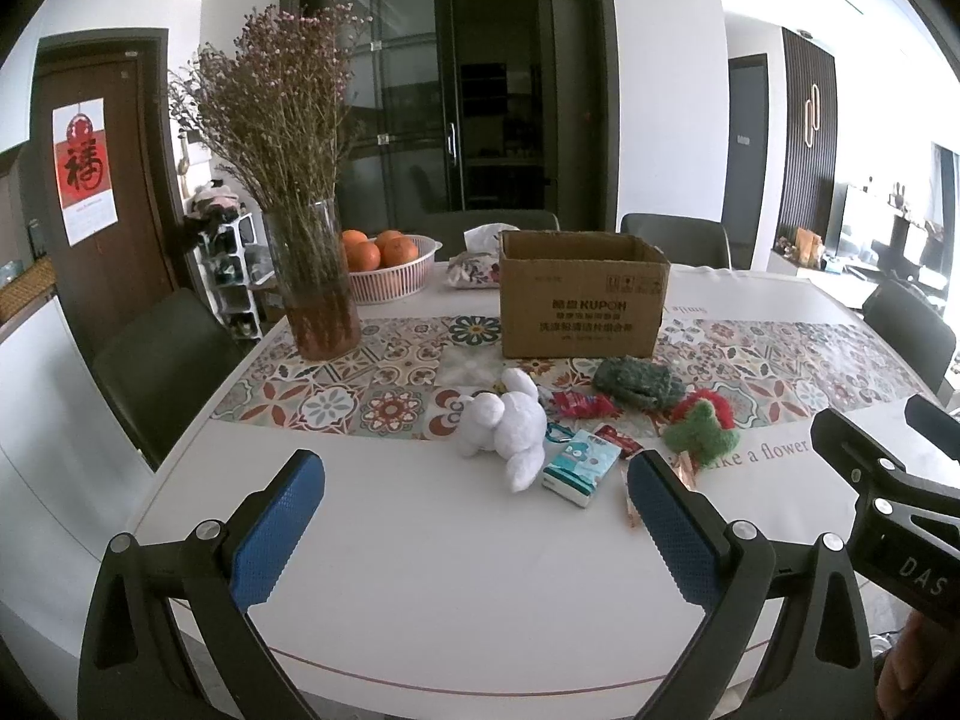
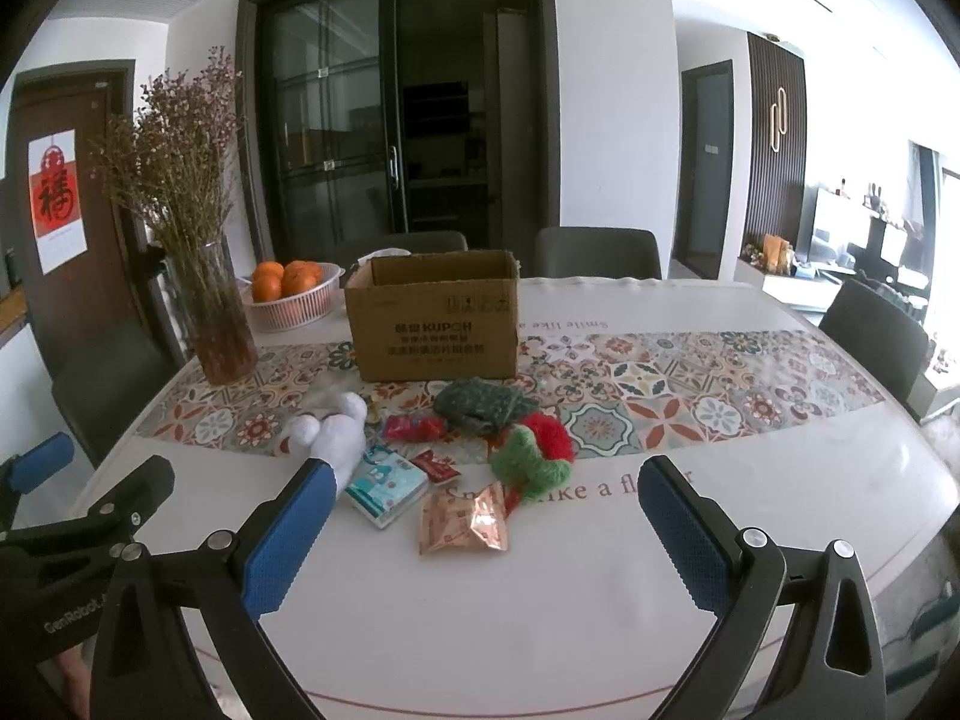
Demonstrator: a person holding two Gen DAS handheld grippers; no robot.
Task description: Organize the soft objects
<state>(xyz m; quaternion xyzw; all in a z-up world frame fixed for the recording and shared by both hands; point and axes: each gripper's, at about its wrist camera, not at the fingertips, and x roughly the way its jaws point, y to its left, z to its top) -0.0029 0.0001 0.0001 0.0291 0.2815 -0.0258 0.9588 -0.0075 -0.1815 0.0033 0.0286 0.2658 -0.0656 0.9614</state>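
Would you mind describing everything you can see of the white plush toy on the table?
The white plush toy is a fluffy, soft-looking stuffed animal, apparently a rabbit, lying on its side on the table, with rounded limbs or ears splayed outward. It straddles the edge of the patterned tile runner and the plain white surface, in front of the cardboard box. A small tissue pack lies against its right side. A blue carabiner clip peeks out beside it. Neither claw touches it.

Left hand-held gripper [image 1: 474, 531] and right hand-held gripper [image 2: 483, 537] sit side by side, level, each with blue-padded fingers [image 2: 288, 540] spread wide apart and nothing between them.
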